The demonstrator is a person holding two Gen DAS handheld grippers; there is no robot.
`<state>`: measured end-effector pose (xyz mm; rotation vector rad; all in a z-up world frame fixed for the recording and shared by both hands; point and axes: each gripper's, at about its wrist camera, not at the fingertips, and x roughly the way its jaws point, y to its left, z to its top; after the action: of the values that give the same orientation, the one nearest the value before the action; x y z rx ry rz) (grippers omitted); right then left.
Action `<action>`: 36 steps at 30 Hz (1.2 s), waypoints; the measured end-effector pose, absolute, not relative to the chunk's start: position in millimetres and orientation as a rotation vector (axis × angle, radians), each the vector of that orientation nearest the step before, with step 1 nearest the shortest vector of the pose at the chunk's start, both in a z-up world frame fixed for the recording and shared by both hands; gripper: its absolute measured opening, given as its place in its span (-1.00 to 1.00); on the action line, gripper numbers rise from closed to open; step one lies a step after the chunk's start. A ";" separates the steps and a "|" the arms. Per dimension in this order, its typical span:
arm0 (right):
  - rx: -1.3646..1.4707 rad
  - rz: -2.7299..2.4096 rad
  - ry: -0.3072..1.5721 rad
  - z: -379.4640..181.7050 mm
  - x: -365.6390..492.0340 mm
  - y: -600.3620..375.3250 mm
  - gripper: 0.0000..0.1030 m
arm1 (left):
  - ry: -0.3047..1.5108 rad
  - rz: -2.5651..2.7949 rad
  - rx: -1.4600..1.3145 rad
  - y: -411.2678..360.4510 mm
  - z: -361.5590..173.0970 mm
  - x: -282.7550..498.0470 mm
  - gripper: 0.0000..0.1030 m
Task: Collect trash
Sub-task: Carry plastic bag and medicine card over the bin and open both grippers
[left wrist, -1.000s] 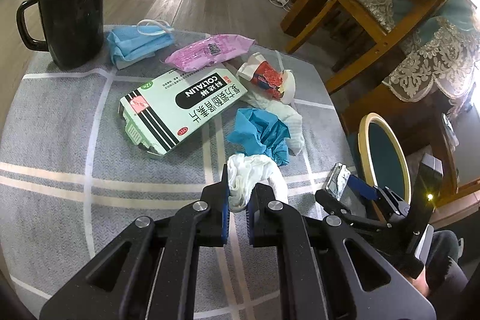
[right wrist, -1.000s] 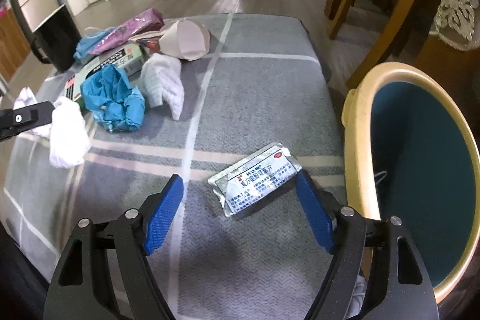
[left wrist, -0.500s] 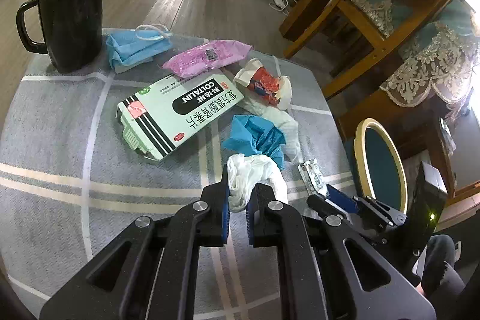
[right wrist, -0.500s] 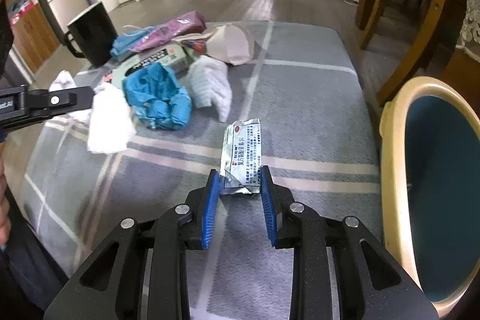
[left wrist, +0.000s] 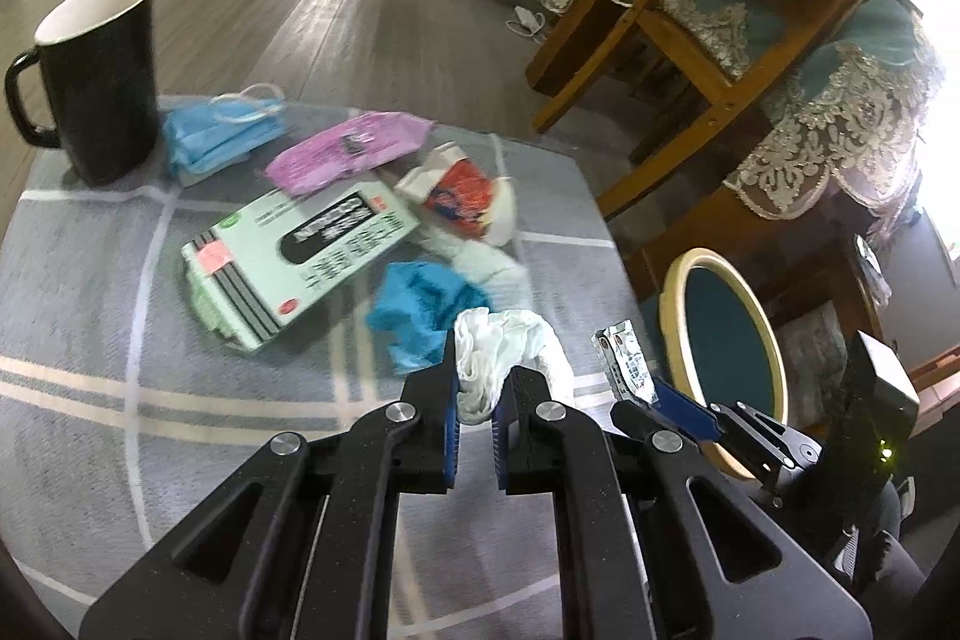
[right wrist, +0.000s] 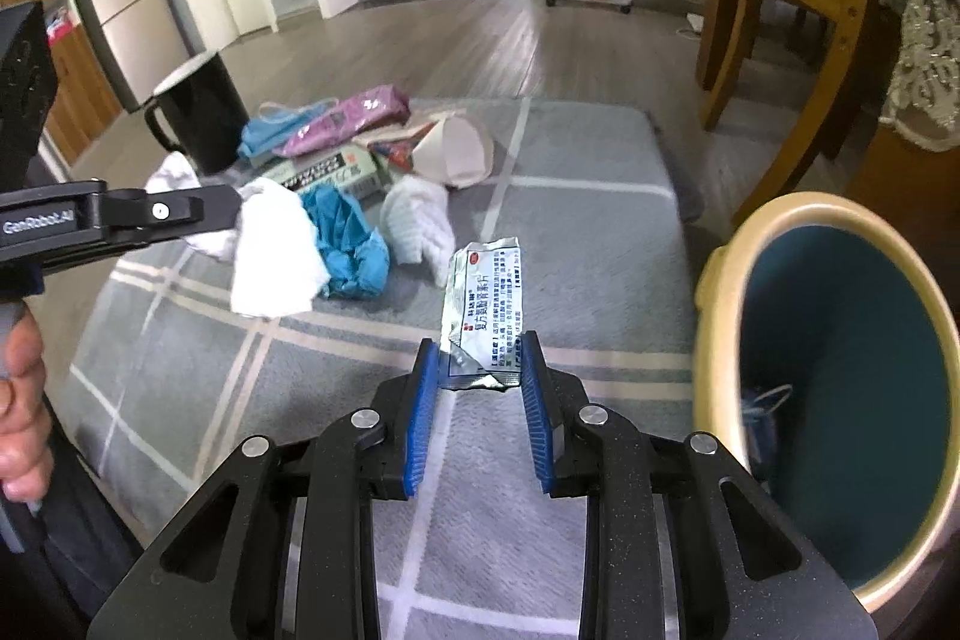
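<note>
Silver foil catches the light between the blue pads of your right gripper [right wrist: 480, 388], which is clamped on the near end of a printed medicine sachet [right wrist: 485, 304], its far end pointing to twelve o'clock above the grey checked surface [right wrist: 576, 244]. The grip on the short edge looks deliberate: it leaves the packet hanging free, ready to drop. At three o'clock in the right wrist view stands the cream-rimmed bin [right wrist: 774, 220], its teal inside open toward you and close beside the surface, the likely destination for both loads.

Your left gripper [left wrist: 475, 388] is pinched nearly closed on a crumpled white tissue [left wrist: 510, 346], which bulges out above the jaws; soft paper needs that tight a squeeze to stay put. In that view the bin sits at three o'clock, with the sachet between it and the tissue.

More trash remains on the surface at eleven to twelve o'clock: a crumpled blue glove [left wrist: 420, 310], a mint-green box [left wrist: 300, 256], a pink wrapper [left wrist: 348, 151], a blue face mask [left wrist: 222, 136], a squashed paper cup [left wrist: 462, 202] and another white wad [right wrist: 417, 220]. The black mug [left wrist: 96, 82] at ten o'clock probably stays.
</note>
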<state>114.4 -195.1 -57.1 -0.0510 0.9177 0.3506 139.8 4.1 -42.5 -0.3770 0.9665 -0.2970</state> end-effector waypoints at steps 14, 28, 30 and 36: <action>0.067 0.192 0.835 -21.9 86.0 -283.7 -0.43 | 0.960 -0.410 -0.294 -67.9 -26.0 143.5 -0.85; 0.087 0.052 0.825 -13.3 68.1 -333.1 -0.43 | 0.957 -0.568 -0.118 -167.9 -10.7 153.2 -0.85; 0.092 0.042 0.827 -14.0 67.6 -338.3 -0.43 | 0.961 -0.578 -0.093 -181.0 -10.4 159.1 -0.85; 0.124 0.007 0.841 -18.9 67.9 -353.6 -0.43 | 0.968 -0.608 -0.038 -213.2 -13.4 169.9 -0.85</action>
<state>67.9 -353.6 -18.9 0.1236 0.8405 0.0071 169.9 -213.2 -13.4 -0.0385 0.9681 -0.6076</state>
